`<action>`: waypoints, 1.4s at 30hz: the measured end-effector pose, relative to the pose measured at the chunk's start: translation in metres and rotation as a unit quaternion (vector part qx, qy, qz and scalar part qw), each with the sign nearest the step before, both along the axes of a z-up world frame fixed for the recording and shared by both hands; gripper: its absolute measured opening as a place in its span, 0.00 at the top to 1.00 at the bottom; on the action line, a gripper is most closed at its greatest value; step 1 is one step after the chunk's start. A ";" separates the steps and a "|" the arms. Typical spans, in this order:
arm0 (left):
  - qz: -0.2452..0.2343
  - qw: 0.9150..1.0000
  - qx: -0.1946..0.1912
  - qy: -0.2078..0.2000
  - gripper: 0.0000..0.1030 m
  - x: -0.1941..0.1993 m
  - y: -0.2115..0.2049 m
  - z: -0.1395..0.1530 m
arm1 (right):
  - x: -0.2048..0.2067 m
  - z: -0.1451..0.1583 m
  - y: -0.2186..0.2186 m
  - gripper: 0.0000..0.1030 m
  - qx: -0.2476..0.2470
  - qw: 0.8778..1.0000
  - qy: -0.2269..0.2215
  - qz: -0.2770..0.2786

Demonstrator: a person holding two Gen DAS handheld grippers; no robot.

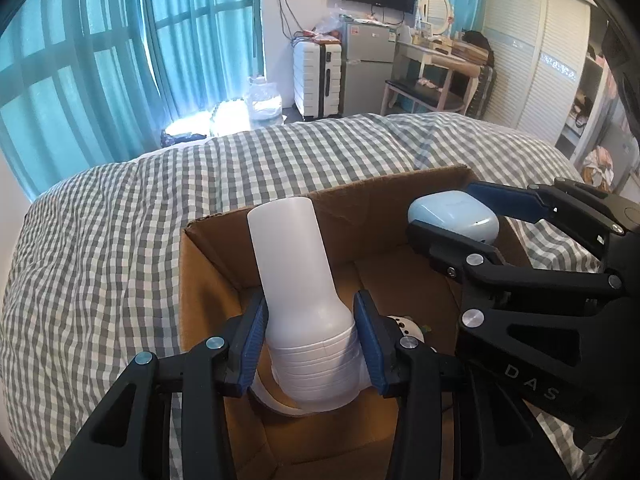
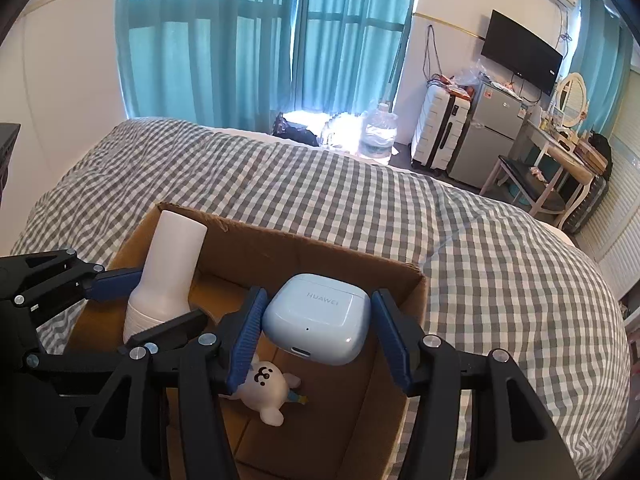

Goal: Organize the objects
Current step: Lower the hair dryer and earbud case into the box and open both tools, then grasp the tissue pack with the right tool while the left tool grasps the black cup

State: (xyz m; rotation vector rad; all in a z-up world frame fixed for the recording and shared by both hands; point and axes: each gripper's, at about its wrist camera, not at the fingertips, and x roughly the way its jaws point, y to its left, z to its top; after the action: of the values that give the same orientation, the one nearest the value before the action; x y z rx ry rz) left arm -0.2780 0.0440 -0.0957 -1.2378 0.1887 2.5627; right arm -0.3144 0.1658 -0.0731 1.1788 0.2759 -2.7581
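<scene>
An open cardboard box (image 1: 208, 264) (image 2: 352, 258) sits on a checked bedspread. My left gripper (image 1: 312, 344) is shut on a white plastic bottle (image 1: 298, 280) and holds it over the box's left part; the bottle also shows in the right wrist view (image 2: 164, 272). My right gripper (image 2: 320, 328) holds a pale blue earbud case (image 2: 318, 316) between its blue pads, above the box's right part; the case shows in the left wrist view (image 1: 452, 216) with the right gripper (image 1: 456, 220) around it. A small white toy figure (image 2: 266, 390) lies on the box floor below the case.
The grey and white checked bedspread (image 1: 120, 260) (image 2: 500, 272) surrounds the box. Beyond the bed stand teal curtains (image 1: 100, 60), a white suitcase (image 1: 318, 76), a small fridge (image 1: 366, 64), a water jug (image 1: 262, 98) and a dressing table with a stool (image 1: 436, 76).
</scene>
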 end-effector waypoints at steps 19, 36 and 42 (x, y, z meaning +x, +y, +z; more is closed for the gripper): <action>0.013 0.998 0.022 0.054 0.06 0.057 -0.017 0.087 | 0.069 0.107 0.018 0.22 -0.031 0.995 0.086 -0.032; 0.093 0.989 0.005 0.115 0.01 0.176 -0.083 0.161 | 0.220 0.172 -0.003 0.22 -0.039 0.993 0.108 0.017; 0.123 0.988 0.009 0.098 0.00 0.201 -0.102 0.138 | 0.247 0.131 -0.020 0.22 -0.038 0.996 0.078 0.031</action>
State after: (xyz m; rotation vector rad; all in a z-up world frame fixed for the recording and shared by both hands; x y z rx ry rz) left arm -0.0767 -0.0582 0.0418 -1.0606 0.0539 2.8923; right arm -0.0673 0.1456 0.0576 0.9220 0.2173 -2.7834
